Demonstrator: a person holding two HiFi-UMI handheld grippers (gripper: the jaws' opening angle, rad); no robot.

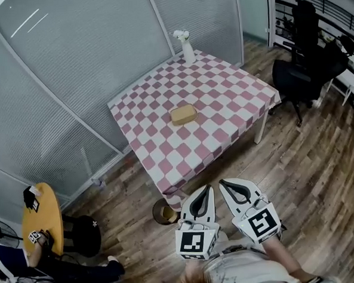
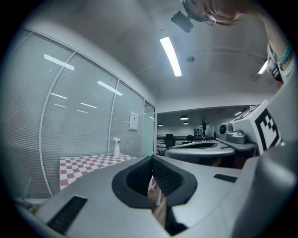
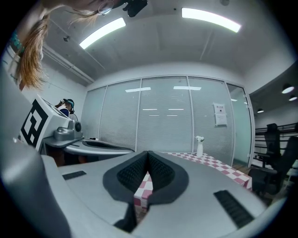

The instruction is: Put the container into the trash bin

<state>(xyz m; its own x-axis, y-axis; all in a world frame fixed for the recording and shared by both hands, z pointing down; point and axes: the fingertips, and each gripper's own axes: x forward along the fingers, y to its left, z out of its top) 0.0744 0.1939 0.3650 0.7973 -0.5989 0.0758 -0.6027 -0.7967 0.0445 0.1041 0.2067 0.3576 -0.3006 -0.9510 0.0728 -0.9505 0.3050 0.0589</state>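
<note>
A tan, lidded container (image 1: 183, 114) lies near the middle of the table (image 1: 234, 98), which wears a pink and white checked cloth. A small round trash bin (image 1: 164, 212) stands on the wood floor by the table's near corner. My left gripper (image 1: 208, 190) and right gripper (image 1: 223, 184) hover side by side over the floor, short of that corner, pointing level toward the table. Both are shut and hold nothing; the pads meet in the left gripper view (image 2: 151, 160) and the right gripper view (image 3: 148, 153). From both gripper views the container is hidden.
A white spray bottle (image 1: 186, 47) stands at the table's far corner. A black office chair (image 1: 301, 70) is to the right of the table. At lower left a seated person (image 1: 59, 268), a round yellow side table (image 1: 41, 218) and a black stool (image 1: 84, 233). Glass walls with blinds run behind.
</note>
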